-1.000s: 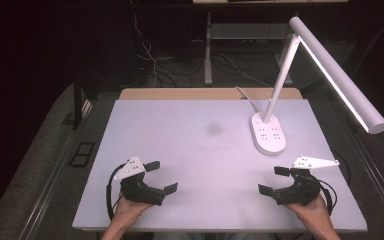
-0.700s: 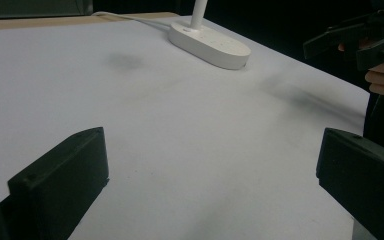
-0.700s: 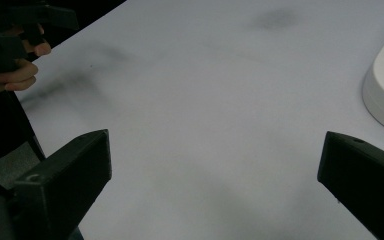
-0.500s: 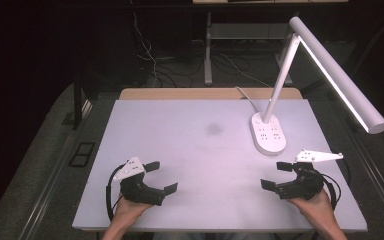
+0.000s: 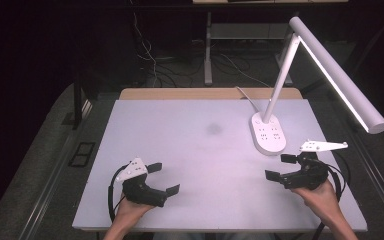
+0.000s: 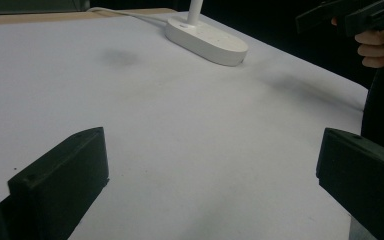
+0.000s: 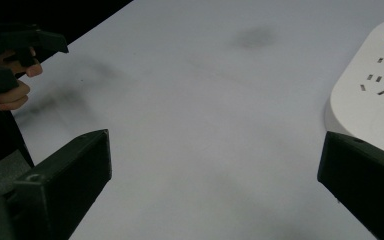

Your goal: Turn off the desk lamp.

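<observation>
My left gripper [image 5: 163, 178] rests open near the table's front left, held in a hand, with bare table between its jaws [image 6: 210, 180]. My right gripper [image 5: 281, 167] is open at the front right, just in front of the white lamp base [image 5: 267, 133], nothing between its jaws [image 7: 215, 175]. The lamp base [image 7: 375, 95] has socket holes and a small blue light, and lies at the right of the right gripper view. In the left gripper view the lamp base [image 6: 207, 39] is far off, and the other gripper [image 6: 350, 15] is at the top right.
A white desk lamp [image 5: 332, 70] rises from the base, its lit bar reaching out over the table's right edge. Its cord [image 5: 247, 97] runs to the back edge. A faint dark smudge [image 5: 213, 128] marks the white tabletop [image 5: 180, 130]. Cables lie on the dark floor behind.
My right gripper has shifted slightly to the right and a little away from me. The left gripper has stayed in place.
</observation>
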`<state>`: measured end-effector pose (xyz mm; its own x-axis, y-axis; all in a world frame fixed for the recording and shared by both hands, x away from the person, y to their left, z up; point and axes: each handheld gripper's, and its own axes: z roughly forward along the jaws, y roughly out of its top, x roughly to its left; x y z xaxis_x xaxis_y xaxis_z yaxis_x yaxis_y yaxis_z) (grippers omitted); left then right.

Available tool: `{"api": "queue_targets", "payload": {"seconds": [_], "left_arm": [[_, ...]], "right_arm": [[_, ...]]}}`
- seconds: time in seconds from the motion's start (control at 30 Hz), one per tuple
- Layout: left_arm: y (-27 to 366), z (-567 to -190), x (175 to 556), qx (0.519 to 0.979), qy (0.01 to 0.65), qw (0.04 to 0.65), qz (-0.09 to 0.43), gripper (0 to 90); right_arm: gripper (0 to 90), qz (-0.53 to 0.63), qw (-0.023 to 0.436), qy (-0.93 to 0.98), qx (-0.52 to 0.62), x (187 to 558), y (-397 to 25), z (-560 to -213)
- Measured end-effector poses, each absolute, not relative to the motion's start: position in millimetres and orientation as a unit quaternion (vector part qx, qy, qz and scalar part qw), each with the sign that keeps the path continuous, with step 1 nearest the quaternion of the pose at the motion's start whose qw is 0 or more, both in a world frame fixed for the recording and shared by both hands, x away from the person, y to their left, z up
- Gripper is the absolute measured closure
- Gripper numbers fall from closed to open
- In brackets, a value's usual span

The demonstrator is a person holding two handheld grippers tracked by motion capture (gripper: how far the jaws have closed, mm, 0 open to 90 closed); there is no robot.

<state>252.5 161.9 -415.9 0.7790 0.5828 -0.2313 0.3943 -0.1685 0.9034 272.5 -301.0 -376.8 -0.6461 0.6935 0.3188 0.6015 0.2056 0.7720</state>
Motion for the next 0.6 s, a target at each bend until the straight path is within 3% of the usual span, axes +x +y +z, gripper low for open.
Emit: {"api": "queue_targets", "payload": {"seconds": [0.6], "left_arm": [[166.8, -414.6, 253.1, 0.756, 0.326, 0.560, 0.089, 0.0]], "right_arm": [[0.9, 0.468, 0.054, 0.775, 0.421, 293.8, -311.5, -356.6]]}}
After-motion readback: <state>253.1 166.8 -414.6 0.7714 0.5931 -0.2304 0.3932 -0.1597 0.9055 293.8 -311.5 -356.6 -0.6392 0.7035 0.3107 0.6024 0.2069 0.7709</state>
